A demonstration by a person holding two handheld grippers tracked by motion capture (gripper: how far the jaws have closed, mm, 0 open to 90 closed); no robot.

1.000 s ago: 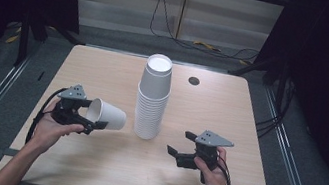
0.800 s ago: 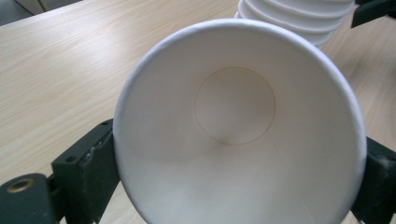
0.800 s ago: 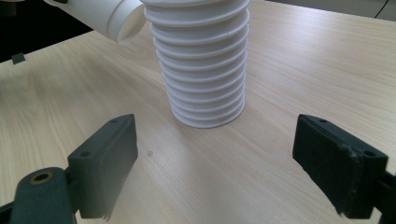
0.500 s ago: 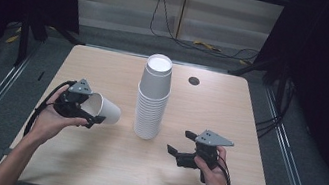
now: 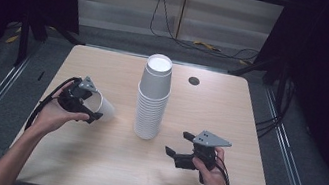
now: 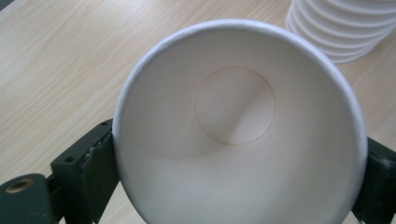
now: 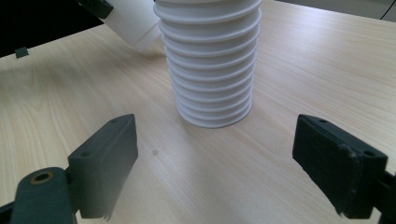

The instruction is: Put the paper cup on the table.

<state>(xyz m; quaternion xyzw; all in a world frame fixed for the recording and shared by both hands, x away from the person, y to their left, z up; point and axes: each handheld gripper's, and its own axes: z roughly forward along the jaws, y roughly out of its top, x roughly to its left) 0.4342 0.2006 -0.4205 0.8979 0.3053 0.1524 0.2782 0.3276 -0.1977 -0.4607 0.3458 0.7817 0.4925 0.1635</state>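
Observation:
A tall stack of white paper cups stands upside down at the table's middle; its ribbed base fills the top of the right gripper view. My left gripper is shut on a single white paper cup, held on its side to the left of the stack. In the left gripper view the cup shows its open mouth and round bottom, with a black jaw on each side of its rim. My right gripper stands open low over the table, right of and nearer than the stack, nothing between its jaws.
The light wooden table has a small dark round grommet behind and right of the stack. Cables run over the floor behind the table. Dark floor rails border both sides.
My left gripper has carried the single cup back to the left and slightly away from the stack, tilting its closed end down. The right gripper has stayed put.

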